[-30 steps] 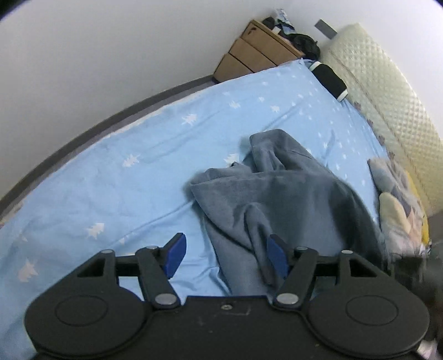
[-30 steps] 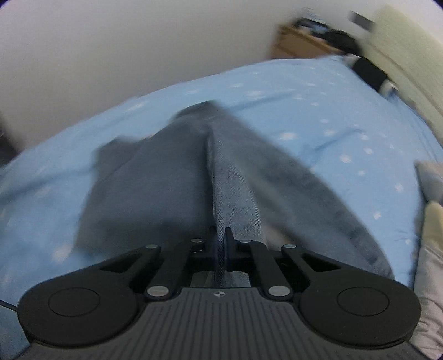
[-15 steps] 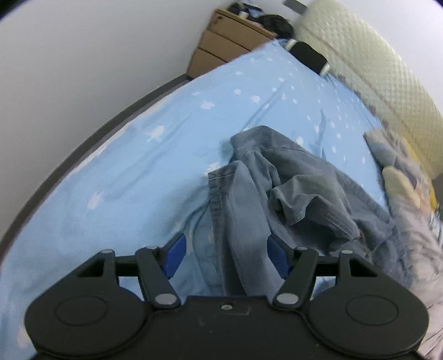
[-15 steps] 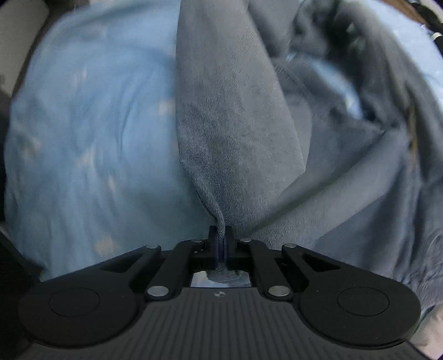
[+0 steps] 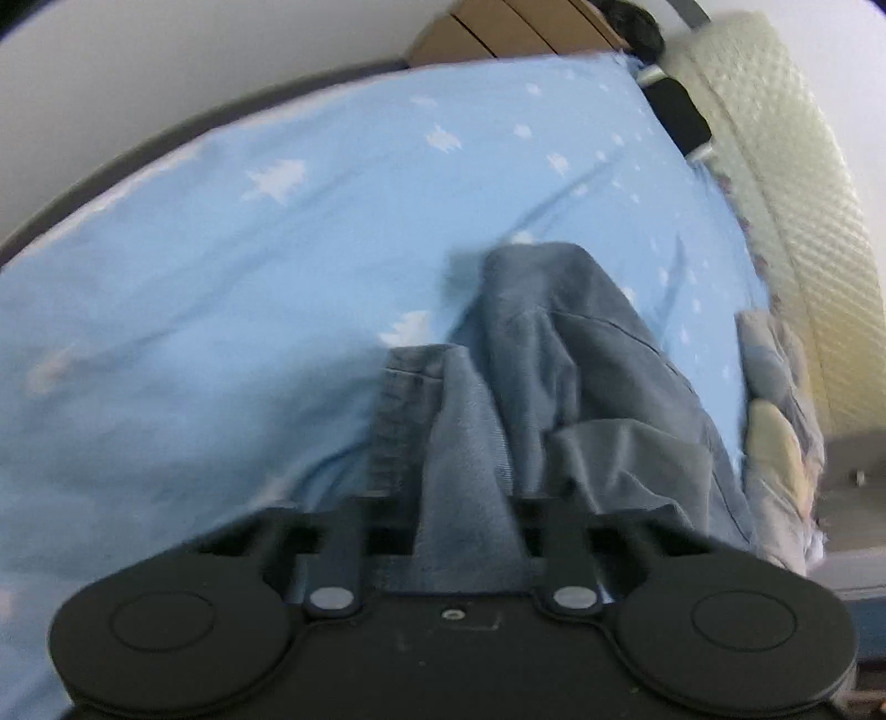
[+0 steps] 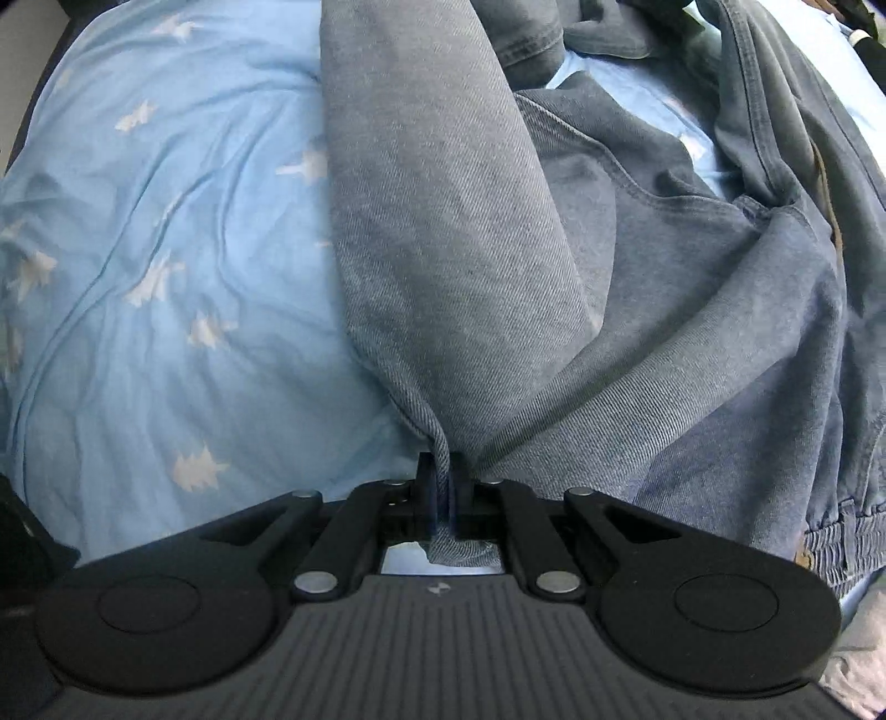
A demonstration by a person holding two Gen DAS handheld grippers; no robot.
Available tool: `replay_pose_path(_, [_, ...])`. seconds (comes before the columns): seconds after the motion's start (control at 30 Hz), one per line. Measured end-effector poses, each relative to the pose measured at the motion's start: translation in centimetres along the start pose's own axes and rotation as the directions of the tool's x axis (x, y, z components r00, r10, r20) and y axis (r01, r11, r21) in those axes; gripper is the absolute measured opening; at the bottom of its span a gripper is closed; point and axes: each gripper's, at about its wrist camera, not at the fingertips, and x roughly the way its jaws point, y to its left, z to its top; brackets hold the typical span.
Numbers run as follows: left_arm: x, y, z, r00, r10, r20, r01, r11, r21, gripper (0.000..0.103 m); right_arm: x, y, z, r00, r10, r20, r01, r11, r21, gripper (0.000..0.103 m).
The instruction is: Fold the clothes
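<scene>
A grey-blue denim garment (image 5: 559, 354) lies crumpled on a light blue bed sheet (image 5: 249, 288). In the left wrist view my left gripper (image 5: 465, 526) stands open, with a strip of the denim running between its two fingers; the fingertips are hidden by cloth. In the right wrist view the denim garment (image 6: 443, 210) spreads over the sheet (image 6: 166, 249). My right gripper (image 6: 443, 482) is shut on a bunched fold of it, low over the bed.
A cream quilted headboard (image 5: 792, 183) runs along the right. A black bolster (image 5: 678, 113) and wooden drawers (image 5: 498, 27) stand at the far end. A pile of other clothes (image 5: 775, 421) lies at the bed's right edge.
My left gripper has moved down and forward onto the denim, which now lies between its fingers. My right gripper still holds its fold and has barely moved.
</scene>
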Motion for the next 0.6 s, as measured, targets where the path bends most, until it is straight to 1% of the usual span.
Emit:
replay_pose_path(0.03, [-0.3, -0.5, 0.1, 1.0, -0.001, 0.01, 0.001, 0.999, 0.033, 0.006, -0.1, 0.4, 0.1, 1.0, -0.004, -0.001, 0.004, 1.0, 0.004, 0.003])
replay_pose_path(0.07, [-0.7, -1.1, 0.2, 1.0, -0.003, 0.02, 0.002, 0.998, 0.067, 0.006, -0.3, 1.0, 0.2, 1.0, -0.007, 0.0, 0.007, 1.0, 0.005, 0.003])
replay_pose_path(0.13, [-3.2, -1.9, 0.2, 0.996, -0.044, 0.081, 0.035, 0.994, 0.101, 0.004, -0.6, 2.1, 0.5, 1.0, -0.016, 0.003, 0.016, 1.0, 0.009, 0.003])
replay_pose_path(0.2, [-5.8, -2.7, 0.1, 0.986, -0.087, 0.143, 0.068, 0.988, 0.135, 0.003, -1.0, 3.0, 0.7, 1.0, -0.022, 0.012, 0.022, 1.0, 0.015, 0.003])
replay_pose_path(0.23, [-7.7, -3.0, 0.1, 0.975, -0.112, 0.193, 0.082, 0.984, 0.157, 0.003, -1.2, 3.4, 1.0, 1.0, -0.022, 0.021, 0.022, 1.0, 0.018, 0.003])
replay_pose_path(0.3, [-11.9, -3.1, 0.0, 0.942, -0.168, 0.29, 0.12, 0.977, 0.174, 0.003, -1.7, 4.1, 1.6, 0.999, -0.019, 0.046, 0.018, 1.0, 0.021, 0.003])
replay_pose_path(0.37, [-16.1, -2.3, -0.4, 0.897, -0.206, 0.391, 0.143, 0.973, 0.183, 0.003, -2.5, 4.6, 2.4, 0.997, -0.014, 0.076, 0.013, 1.0, 0.02, 0.003])
replay_pose_path(0.43, [-19.2, -0.7, -1.0, 0.858, -0.21, 0.47, 0.142, 0.974, 0.176, 0.003, -2.6, 5.3, 3.5, 0.995, -0.011, 0.104, 0.01, 1.0, 0.018, 0.003])
replay_pose_path(0.5, [-21.1, 1.9, -1.8, 0.832, -0.166, 0.529, 0.108, 0.984, 0.138, 0.003, -2.2, 6.2, 4.7, 0.992, -0.011, 0.128, 0.009, 1.0, 0.018, 0.003])
replay_pose_path(0.57, [-21.5, 5.5, -2.4, 0.828, -0.108, 0.55, 0.087, 0.994, 0.064, 0.003, -1.1, 6.4, 5.8, 0.991, -0.026, 0.129, 0.022, 0.999, 0.034, 0.004])
replay_pose_path(0.6, [-21.2, 7.4, -2.7, 0.834, -0.067, 0.548, 0.067, 0.998, 0.02, 0.003, -0.6, 6.4, 6.3, 0.991, -0.033, 0.13, 0.028, 0.999, 0.041, 0.004])
